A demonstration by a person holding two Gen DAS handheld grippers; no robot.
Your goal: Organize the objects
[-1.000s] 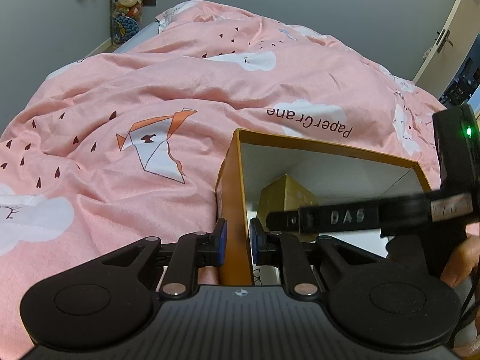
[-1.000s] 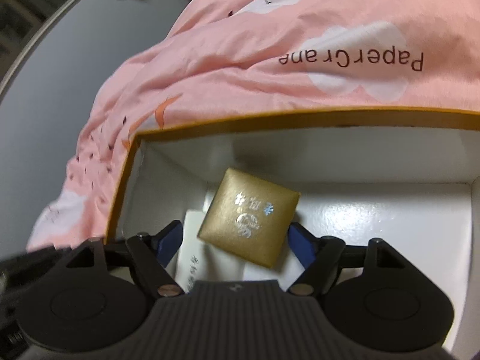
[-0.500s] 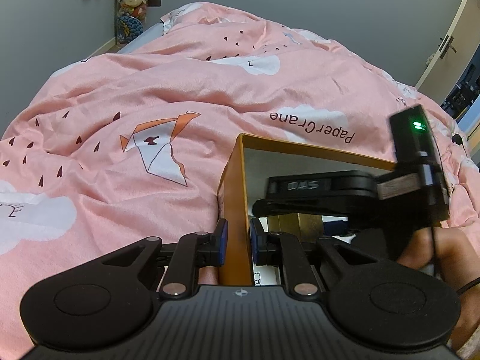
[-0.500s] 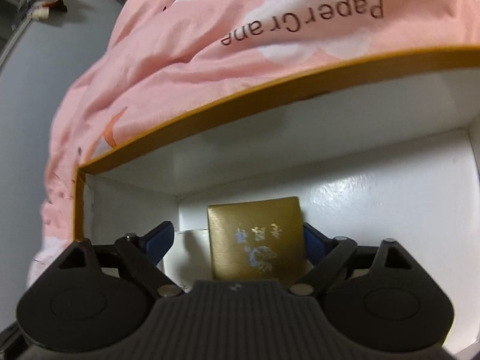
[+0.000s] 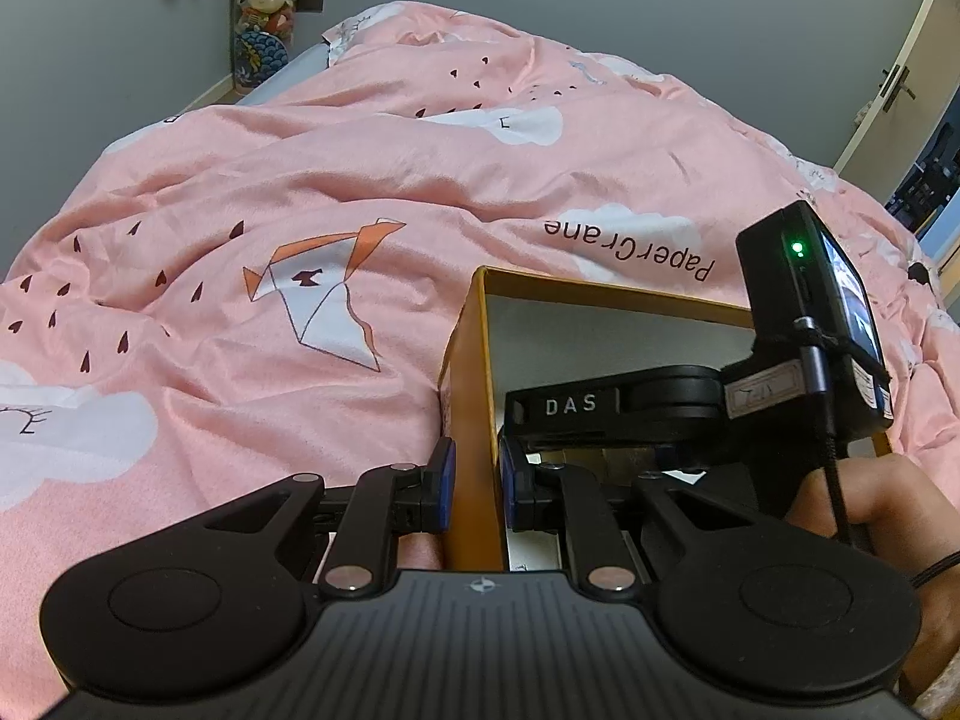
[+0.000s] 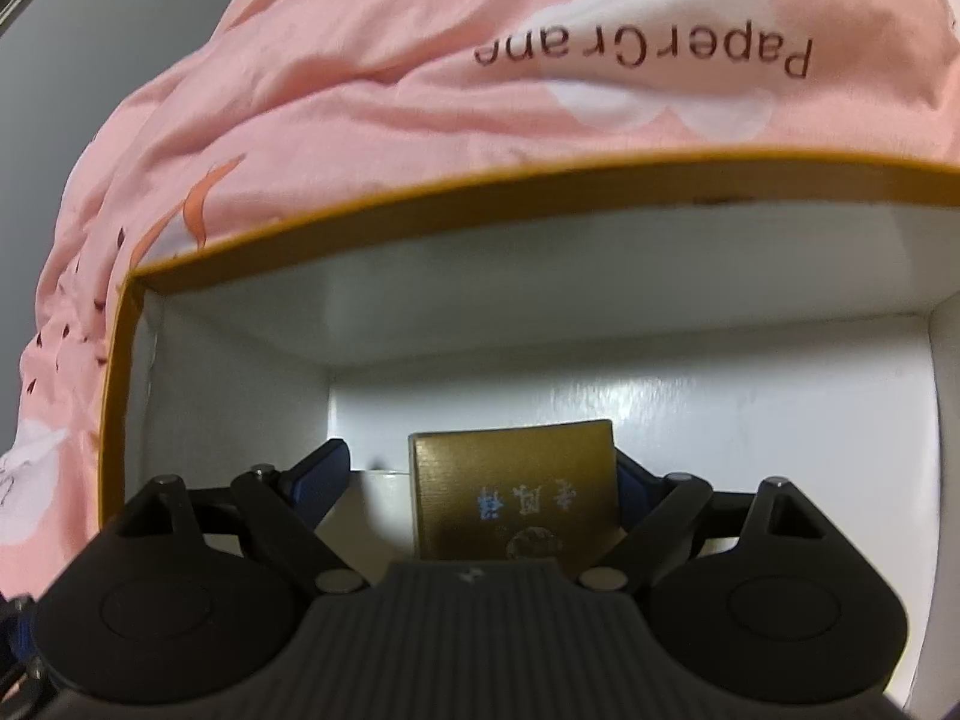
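An orange cardboard box [image 5: 471, 372] with a white inside stands open on the pink bed. My left gripper [image 5: 474, 483] is shut on the box's left wall. My right gripper [image 6: 480, 480] is open inside the box [image 6: 420, 210], its jaws wide on either side of a small gold box [image 6: 516, 492] with blue characters. The right fingertip [image 6: 636, 483] is close to the gold box; the left one stands apart. A white card [image 6: 372, 510] lies under the gold box. In the left wrist view the right gripper [image 5: 612, 414] reaches into the box, and a sliver of the gold box [image 5: 624, 456] shows below it.
The pink "PaperCrane" duvet [image 5: 360, 192] covers the whole bed around the box. Soft toys [image 5: 264, 6] hang on the grey wall at the far left. A door [image 5: 900, 84] stands at the far right. A hand [image 5: 864, 492] holds the right gripper.
My right gripper has dropped lower into the box with the gold box between its open jaws. The gold box has turned from tilted to square. The left gripper has stayed on the wall.
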